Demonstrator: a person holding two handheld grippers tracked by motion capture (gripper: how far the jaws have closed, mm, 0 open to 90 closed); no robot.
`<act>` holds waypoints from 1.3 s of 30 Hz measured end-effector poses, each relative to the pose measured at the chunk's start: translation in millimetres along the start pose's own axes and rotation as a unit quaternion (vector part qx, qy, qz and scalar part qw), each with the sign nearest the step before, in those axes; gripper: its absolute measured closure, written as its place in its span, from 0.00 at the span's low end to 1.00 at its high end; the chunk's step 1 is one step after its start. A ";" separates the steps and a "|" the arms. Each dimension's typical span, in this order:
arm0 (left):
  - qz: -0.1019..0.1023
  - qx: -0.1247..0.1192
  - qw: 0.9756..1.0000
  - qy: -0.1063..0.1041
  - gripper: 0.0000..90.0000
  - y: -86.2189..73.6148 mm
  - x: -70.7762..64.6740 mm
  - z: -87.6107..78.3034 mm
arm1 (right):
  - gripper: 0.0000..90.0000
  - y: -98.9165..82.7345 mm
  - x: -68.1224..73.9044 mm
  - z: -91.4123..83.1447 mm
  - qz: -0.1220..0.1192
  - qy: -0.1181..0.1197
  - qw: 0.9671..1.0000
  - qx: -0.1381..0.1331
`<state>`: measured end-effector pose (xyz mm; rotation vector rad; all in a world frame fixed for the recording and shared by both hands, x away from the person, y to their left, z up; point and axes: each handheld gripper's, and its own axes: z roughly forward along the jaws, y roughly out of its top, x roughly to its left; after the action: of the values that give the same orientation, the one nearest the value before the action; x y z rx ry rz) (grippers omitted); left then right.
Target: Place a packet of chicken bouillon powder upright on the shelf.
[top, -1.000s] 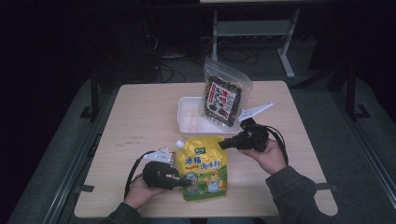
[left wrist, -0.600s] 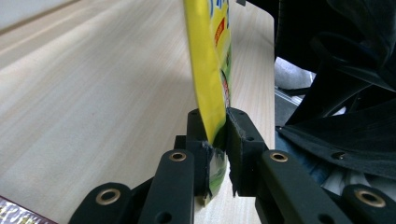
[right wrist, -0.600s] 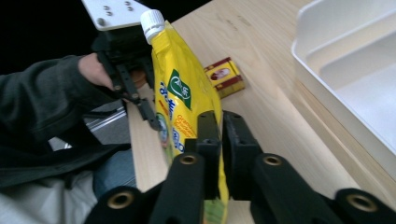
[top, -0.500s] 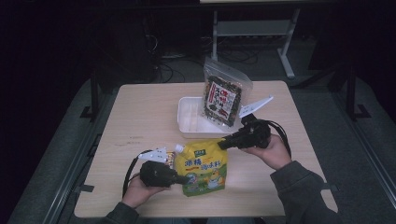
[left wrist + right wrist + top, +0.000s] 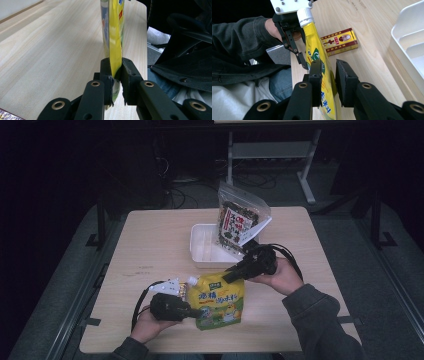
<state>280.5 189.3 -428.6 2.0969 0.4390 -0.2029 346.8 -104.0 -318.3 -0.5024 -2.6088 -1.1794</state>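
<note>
A white compartmented tray [image 5: 202, 251] sits on the light wooden worktop [image 5: 150, 240], near its far edge. A clear bag of dark snacks [image 5: 239, 222] with a red-and-white label leans at the tray's right end, partly over it. A small yellow-and-red box [image 5: 340, 41] lies flat on the worktop, just beside the tray. Beyond the worktop, a metal frame [image 5: 280, 150] and cables stand in the dark.

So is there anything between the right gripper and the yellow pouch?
Nothing visible. The pouch already sits between the right gripper's jaws, which have just been opening, with a gap at one pad. The left gripper is clamped on the pouch's other edge.
</note>
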 end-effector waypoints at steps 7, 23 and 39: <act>0.001 0.000 1.000 0.001 0.89 0.5 -0.8 0.4 | 0.83 2.3 -1.3 5.4 0.002 0.003 1.000 0.010; 0.003 0.001 1.000 0.001 0.89 1.2 -1.5 0.1 | 0.88 8.5 2.7 8.1 -0.006 0.003 0.999 0.034; 0.004 0.000 1.000 0.002 0.89 2.5 -2.0 -0.8 | 0.95 8.9 6.9 6.5 -0.014 0.007 0.998 0.061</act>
<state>279.6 188.3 -425.5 2.0996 0.4335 -0.1953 343.7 -92.1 -314.1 -0.4336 -2.6627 -1.0203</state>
